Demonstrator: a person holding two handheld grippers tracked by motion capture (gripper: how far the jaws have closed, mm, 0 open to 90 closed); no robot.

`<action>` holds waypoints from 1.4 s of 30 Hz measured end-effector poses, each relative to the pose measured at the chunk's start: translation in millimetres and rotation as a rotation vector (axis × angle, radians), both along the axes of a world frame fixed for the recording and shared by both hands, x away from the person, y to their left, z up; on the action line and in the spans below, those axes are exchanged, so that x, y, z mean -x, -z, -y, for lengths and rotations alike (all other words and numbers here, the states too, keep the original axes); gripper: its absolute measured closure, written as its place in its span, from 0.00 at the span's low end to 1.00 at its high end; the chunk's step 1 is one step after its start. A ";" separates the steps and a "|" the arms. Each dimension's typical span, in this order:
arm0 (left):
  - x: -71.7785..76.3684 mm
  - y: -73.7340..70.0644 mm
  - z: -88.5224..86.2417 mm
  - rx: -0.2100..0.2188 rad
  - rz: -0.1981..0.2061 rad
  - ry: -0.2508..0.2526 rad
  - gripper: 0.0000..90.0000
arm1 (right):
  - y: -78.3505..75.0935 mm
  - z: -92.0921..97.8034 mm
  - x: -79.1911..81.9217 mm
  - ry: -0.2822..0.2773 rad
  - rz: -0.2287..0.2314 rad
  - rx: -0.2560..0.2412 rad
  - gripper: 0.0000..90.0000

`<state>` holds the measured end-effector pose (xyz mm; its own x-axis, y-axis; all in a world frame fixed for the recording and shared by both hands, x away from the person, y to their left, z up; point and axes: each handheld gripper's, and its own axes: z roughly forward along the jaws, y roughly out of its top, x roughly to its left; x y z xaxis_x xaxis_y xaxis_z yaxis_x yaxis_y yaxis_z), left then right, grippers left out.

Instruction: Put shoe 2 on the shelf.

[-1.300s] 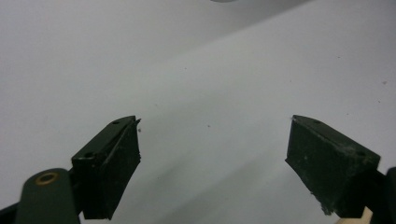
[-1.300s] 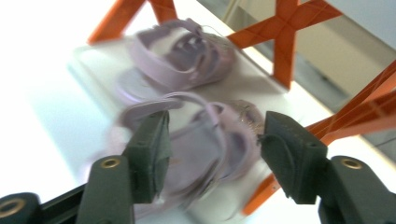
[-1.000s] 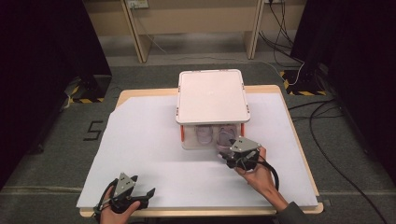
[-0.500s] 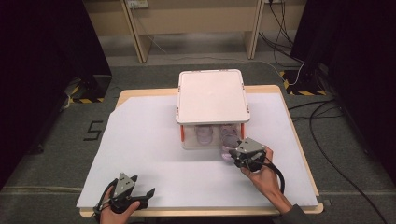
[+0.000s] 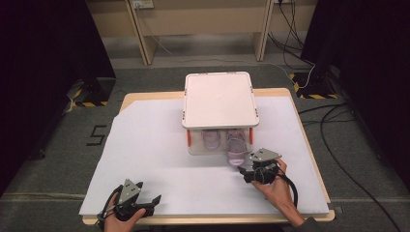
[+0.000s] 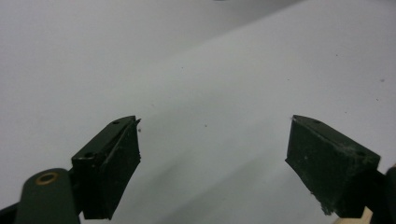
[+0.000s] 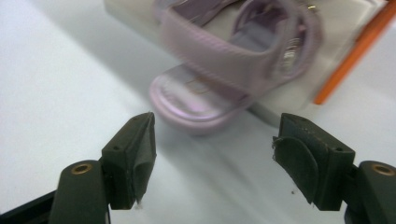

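A clear box with a white lid (image 5: 220, 99) and orange clips stands mid-table. One lilac sandal (image 5: 235, 153) pokes out of its front onto the white sheet; a second (image 5: 211, 139) shows through the box wall. My right gripper (image 5: 246, 171) is just in front of the protruding sandal, open and apart from it. In the right gripper view the sandal (image 7: 224, 70) lies beyond the spread jaws of my right gripper (image 7: 215, 140). My left gripper (image 5: 152, 200) rests open near the front left edge, and in its own view the left gripper (image 6: 215, 140) has only white sheet between its jaws.
A white sheet (image 5: 154, 145) covers the wooden table (image 5: 309, 150). Cables (image 5: 333, 159) run over the grey floor to the right. Wooden posts (image 5: 138, 29) stand behind the table.
My right gripper has drawn back from the box front toward the near right, uncovering the sandal's toe end. The left gripper has stayed put.
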<state>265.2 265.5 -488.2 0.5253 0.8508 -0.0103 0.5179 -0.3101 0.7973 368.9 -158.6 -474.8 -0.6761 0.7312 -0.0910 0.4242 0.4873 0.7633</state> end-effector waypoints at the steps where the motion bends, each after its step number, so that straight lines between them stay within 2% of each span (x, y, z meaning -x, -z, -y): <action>1: -0.1 0.2 0.1 0.000 -0.002 0.000 0.18 | 2.2 -3.0 -0.3 -0.006 -0.008 0.002 0.33; 3: -0.1 0.3 0.0 -0.002 -0.002 0.000 0.18 | 5.6 -8.7 -1.5 -0.004 -0.001 0.025 0.35; 6: -0.1 0.3 0.1 0.000 -0.001 -0.001 0.18 | 6.8 -11.6 -5.1 -0.010 0.018 0.042 0.45; 7: -0.1 0.3 0.0 -0.002 -0.002 0.000 0.18 | 6.2 -11.5 -5.7 -0.014 0.008 0.039 0.53; 8: -0.1 0.3 0.0 -0.002 -0.002 0.000 0.18 | 5.4 -11.4 -6.1 -0.016 0.027 0.068 0.57; 9: -0.1 0.4 0.1 -0.002 -0.002 0.000 0.18 | 4.5 -10.9 -6.7 -0.013 0.061 0.117 0.60; 10: -0.2 0.4 0.1 -0.002 -0.003 0.000 0.18 | 4.2 -9.4 -8.5 -0.011 0.077 0.138 0.62; 14: -0.9 1.4 0.9 -0.001 -0.007 -0.002 0.18 | 4.7 -1.7 -22.6 -0.021 0.052 0.071 0.62; 17: -1.1 1.6 1.5 -0.006 -0.010 -0.001 0.18 | 3.3 -3.9 -30.4 -0.041 0.055 0.081 0.64; 20: -1.3 1.8 1.6 -0.009 -0.011 0.000 0.18 | 0.9 -10.6 -38.4 -0.056 0.071 0.067 0.69; 26: -0.9 1.7 0.7 -0.005 -0.010 -0.002 0.18 | 0.5 -27.6 -54.4 -0.032 0.075 0.091 0.69; 31: -1.0 1.6 1.3 -0.005 -0.010 0.002 0.18 | 1.9 -31.4 -63.1 -0.018 0.079 0.087 0.71; 33: -0.9 1.4 1.5 -0.007 -0.009 0.003 0.18 | 2.6 -32.1 -65.6 -0.010 0.064 0.069 0.71; 38: -0.7 1.5 1.4 -0.006 -0.009 0.001 0.18 | 2.6 -36.6 -69.9 0.001 0.074 0.070 0.70; 42: -0.5 1.1 1.0 -0.004 -0.007 0.000 0.18 | 1.3 -37.4 -65.4 0.027 0.043 0.046 0.56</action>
